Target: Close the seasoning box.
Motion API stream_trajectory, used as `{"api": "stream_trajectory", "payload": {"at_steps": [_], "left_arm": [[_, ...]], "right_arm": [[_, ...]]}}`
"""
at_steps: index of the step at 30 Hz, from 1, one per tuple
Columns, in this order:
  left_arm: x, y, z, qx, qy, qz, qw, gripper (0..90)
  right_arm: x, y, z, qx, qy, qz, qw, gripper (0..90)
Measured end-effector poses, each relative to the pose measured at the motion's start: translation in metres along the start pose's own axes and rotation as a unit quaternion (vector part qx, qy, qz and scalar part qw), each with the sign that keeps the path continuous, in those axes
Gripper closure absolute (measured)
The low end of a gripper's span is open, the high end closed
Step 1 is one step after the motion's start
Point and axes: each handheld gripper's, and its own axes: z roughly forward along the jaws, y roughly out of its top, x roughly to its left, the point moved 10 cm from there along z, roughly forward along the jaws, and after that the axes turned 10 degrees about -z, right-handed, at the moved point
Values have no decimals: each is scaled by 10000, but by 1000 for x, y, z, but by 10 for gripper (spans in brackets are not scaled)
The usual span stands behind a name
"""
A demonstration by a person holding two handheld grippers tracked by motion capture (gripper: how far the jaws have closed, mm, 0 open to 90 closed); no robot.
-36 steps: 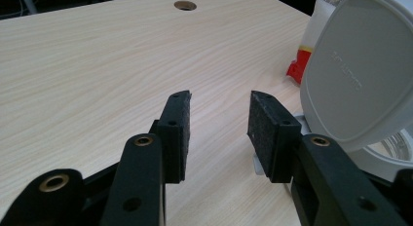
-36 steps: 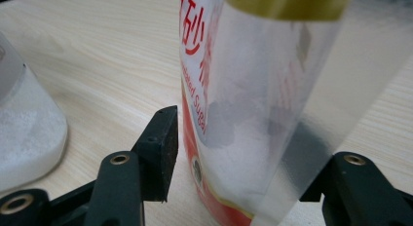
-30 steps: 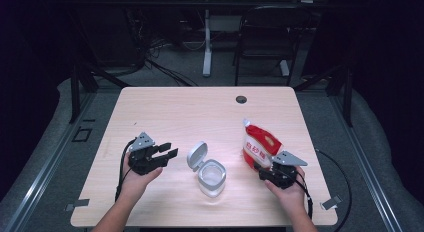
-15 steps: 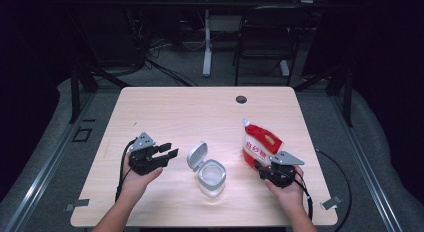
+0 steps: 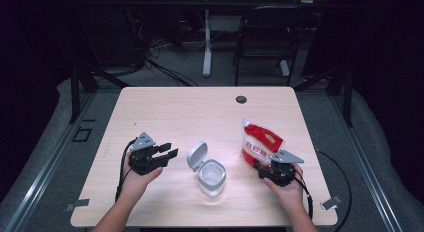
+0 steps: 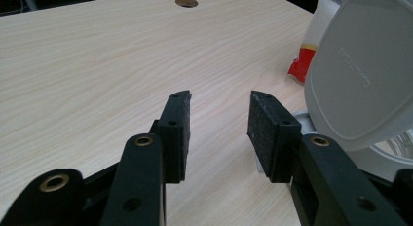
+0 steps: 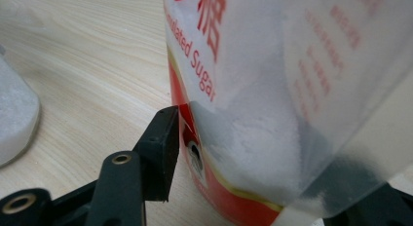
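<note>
A clear jar holding white grains stands at the table's front middle, its grey hinged lid flipped open toward the left. My left gripper rests just left of the lid, open with nothing between its pads; the lid looms close at its right. A red and white sugar bag stands upright to the right of the jar. My right gripper is shut on the bag's lower corner; its left finger presses the bag, while the other finger is hidden behind it.
The light wooden table has a round cable hole near its far edge. A black chair and stand legs sit beyond the table. Cables trail from both grippers off the front edge.
</note>
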Motion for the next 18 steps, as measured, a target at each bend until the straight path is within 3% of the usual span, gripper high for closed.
{"api": "stream_trajectory", "payload": {"at_steps": [6,8,9,18], "left_arm": [[0,-1,1,15,3,0,10000,609],[0,-1,1,16,14,1,10000,609],[0,-1,1,17,15,-4,10000,609],[0,-2,2,35,10,22,10000,609]], "right_arm": [[0,-1,2,-37,68,-21,10000,459],[-4,-4,1,111,60,-162,9998,452],[-1,-1,4,-68,106,-1,9999,446],[-1,-3,11,-48,90,-45,9999,417]]}}
